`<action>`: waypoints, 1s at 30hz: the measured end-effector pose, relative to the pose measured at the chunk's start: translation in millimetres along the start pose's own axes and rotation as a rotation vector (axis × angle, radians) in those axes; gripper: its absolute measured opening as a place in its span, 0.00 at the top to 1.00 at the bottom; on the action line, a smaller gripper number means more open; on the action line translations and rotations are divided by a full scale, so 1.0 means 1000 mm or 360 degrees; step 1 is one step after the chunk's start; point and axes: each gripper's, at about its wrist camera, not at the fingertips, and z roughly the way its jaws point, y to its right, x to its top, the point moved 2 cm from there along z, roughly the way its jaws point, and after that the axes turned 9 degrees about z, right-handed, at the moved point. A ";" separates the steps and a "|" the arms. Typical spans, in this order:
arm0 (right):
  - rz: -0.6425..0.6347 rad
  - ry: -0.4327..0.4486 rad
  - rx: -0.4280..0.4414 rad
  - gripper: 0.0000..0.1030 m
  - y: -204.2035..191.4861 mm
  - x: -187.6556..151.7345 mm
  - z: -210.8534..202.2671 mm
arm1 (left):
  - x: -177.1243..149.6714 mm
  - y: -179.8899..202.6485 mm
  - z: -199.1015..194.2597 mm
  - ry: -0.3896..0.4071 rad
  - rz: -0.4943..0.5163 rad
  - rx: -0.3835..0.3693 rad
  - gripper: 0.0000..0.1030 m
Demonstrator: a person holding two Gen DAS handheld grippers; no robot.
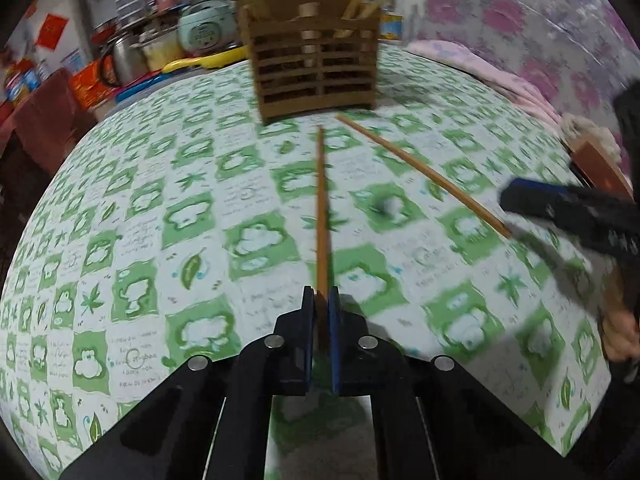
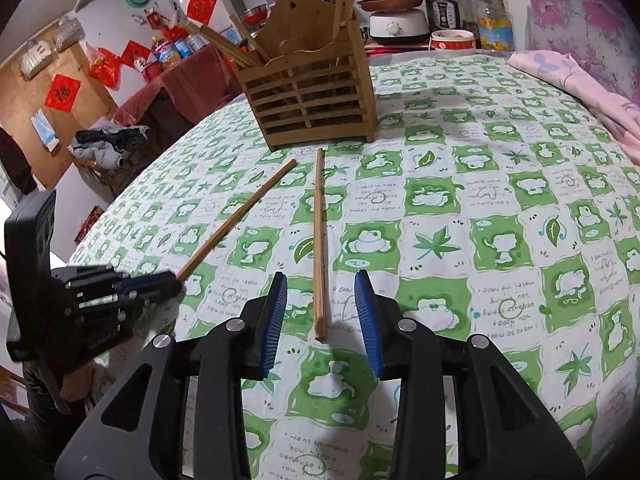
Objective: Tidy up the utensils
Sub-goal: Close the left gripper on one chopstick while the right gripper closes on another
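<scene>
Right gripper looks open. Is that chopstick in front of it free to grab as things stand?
Probably yes. The right gripper is open, with the chopstick lying flat on the tablecloth between its fingers, nothing covering it.

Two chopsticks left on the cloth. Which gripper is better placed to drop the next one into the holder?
Left. The left gripper is already shut on one chopstick, aimed at the wooden holder. The right gripper has open jaws, only straddling the other chopstick.
</scene>
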 end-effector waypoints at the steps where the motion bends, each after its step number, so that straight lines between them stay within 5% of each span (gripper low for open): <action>1: -0.0017 -0.0015 -0.0004 0.64 -0.002 -0.001 0.002 | 0.001 -0.003 0.000 -0.0001 -0.0023 0.0005 0.93; 11: -0.0175 -0.0163 -0.0209 0.67 -0.018 -0.010 0.023 | 0.000 0.001 -0.002 -0.0006 0.0019 0.0055 0.87; 14: -0.0190 -0.0153 -0.0264 0.81 -0.018 -0.011 0.021 | -0.002 0.002 -0.003 -0.0008 0.0026 0.0049 0.87; 18: -0.0213 -0.0161 -0.0262 0.92 -0.017 -0.016 0.017 | -0.005 0.000 -0.006 -0.0011 0.0009 0.0021 0.87; 30: -0.0178 -0.0150 -0.0218 0.94 -0.012 -0.014 0.014 | -0.004 -0.002 -0.008 0.0024 -0.0010 -0.0006 0.94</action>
